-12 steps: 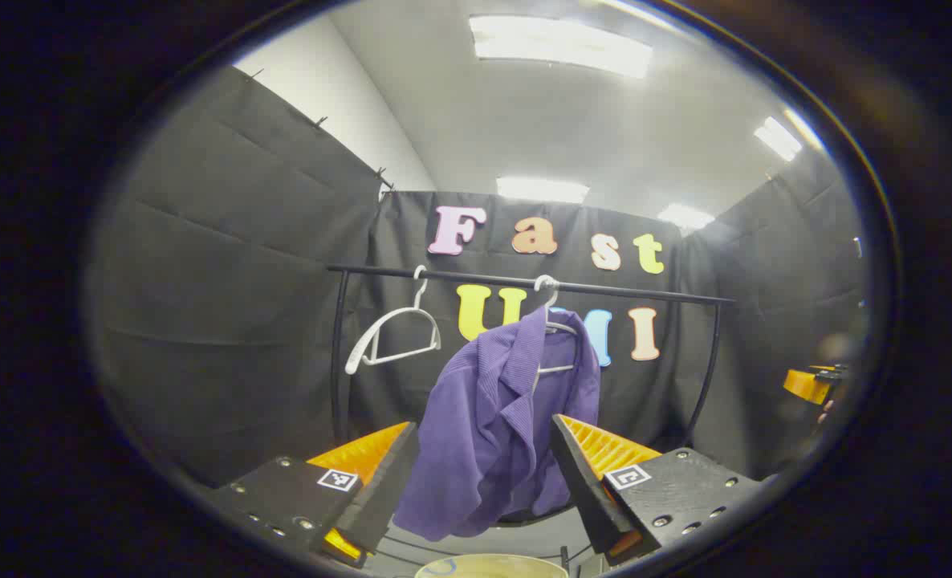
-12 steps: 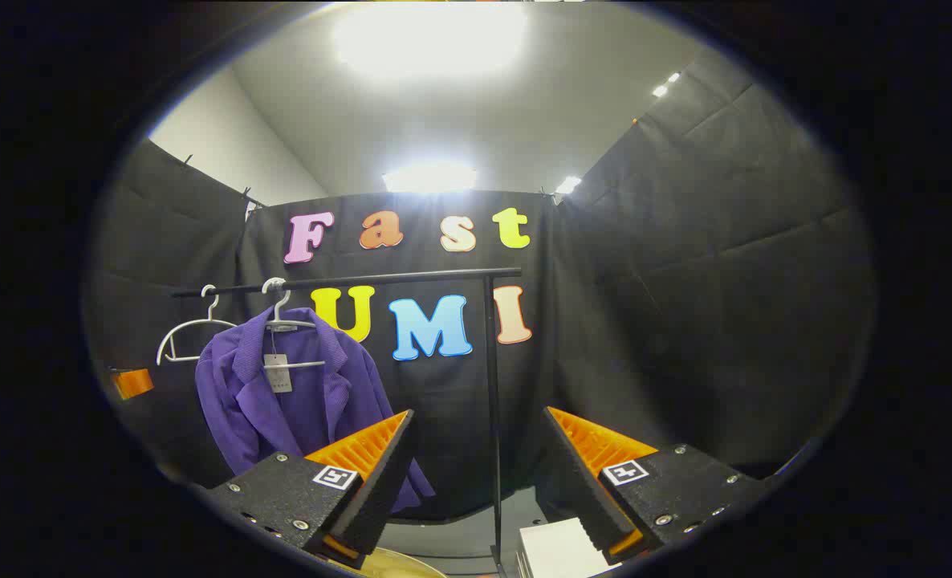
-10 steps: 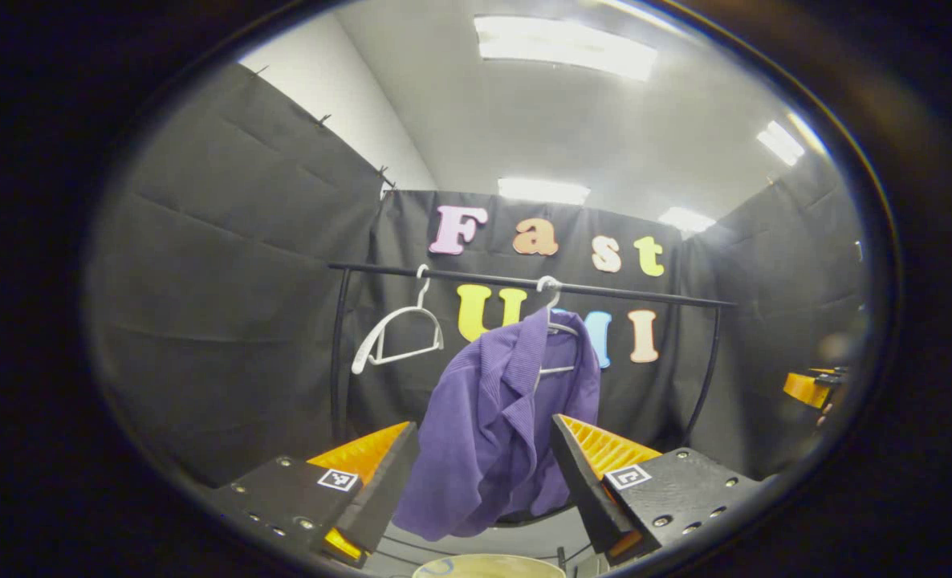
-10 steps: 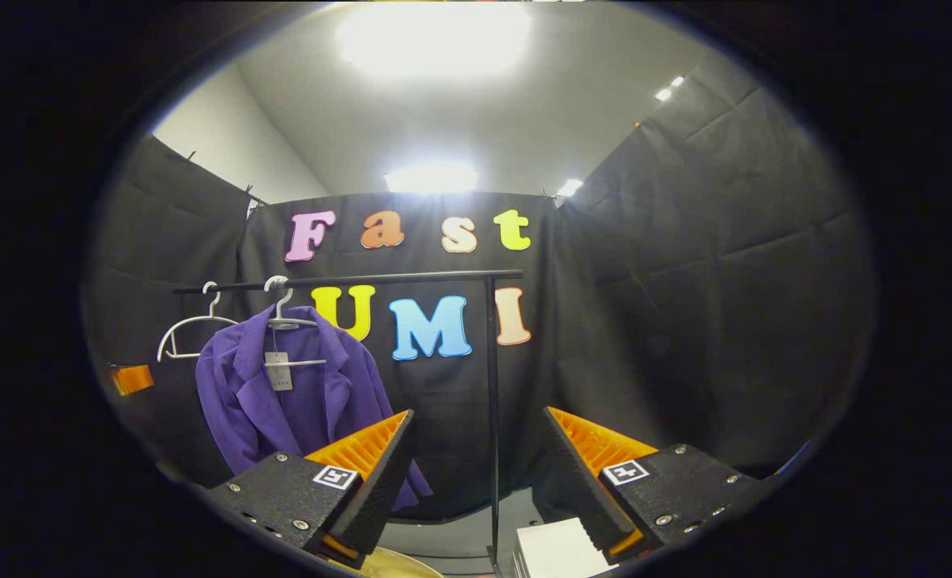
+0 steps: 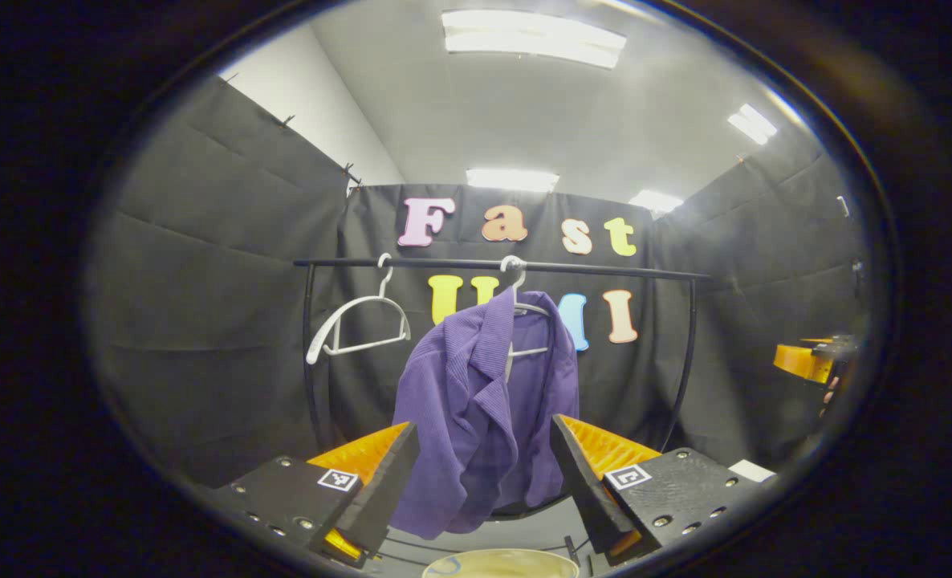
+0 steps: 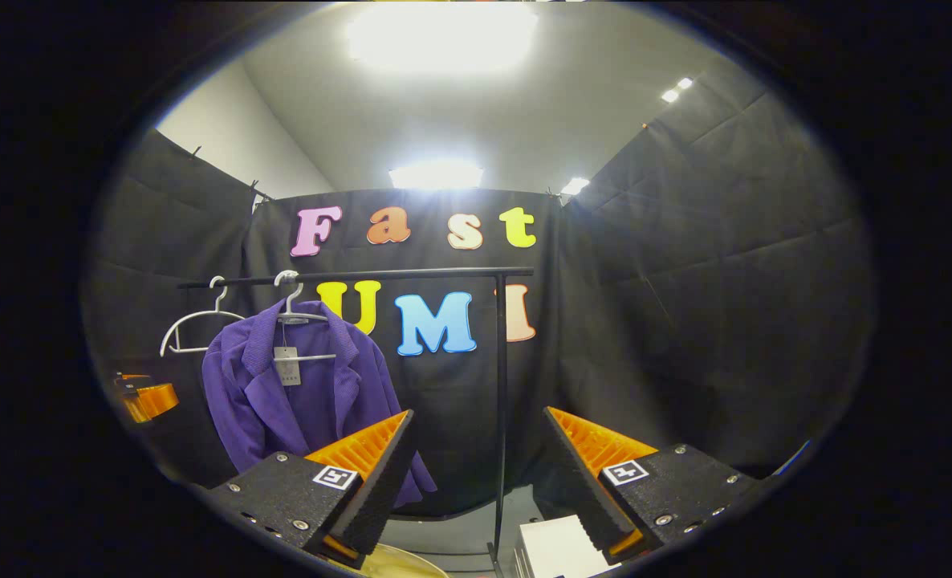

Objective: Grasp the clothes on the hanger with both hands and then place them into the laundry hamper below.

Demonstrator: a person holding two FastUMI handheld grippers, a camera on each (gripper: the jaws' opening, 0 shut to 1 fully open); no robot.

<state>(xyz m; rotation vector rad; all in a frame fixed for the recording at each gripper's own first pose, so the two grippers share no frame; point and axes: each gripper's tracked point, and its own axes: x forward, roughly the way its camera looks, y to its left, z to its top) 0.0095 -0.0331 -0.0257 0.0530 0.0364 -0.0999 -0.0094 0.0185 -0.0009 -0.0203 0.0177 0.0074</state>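
Purple jacket [image 5: 484, 409] lower-left of before — both grippers seemingly agape

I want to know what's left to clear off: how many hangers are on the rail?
2. An empty white hanger hangs near the rail's left end; a second hanger beside it carries the purple jacket. None seems hidden.

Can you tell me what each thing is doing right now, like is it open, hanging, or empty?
Purple jacket: hanging on its hanger, not grasped.
Bare white hanger: hanging on the rail, nothing on it.
Rail: holding both hangers.
Left gripper: fingers open, apart from the jacket.
Right gripper: fingers open, holding nothing.
Hamper: below the jacket; only its rim visible, contents can't be told.
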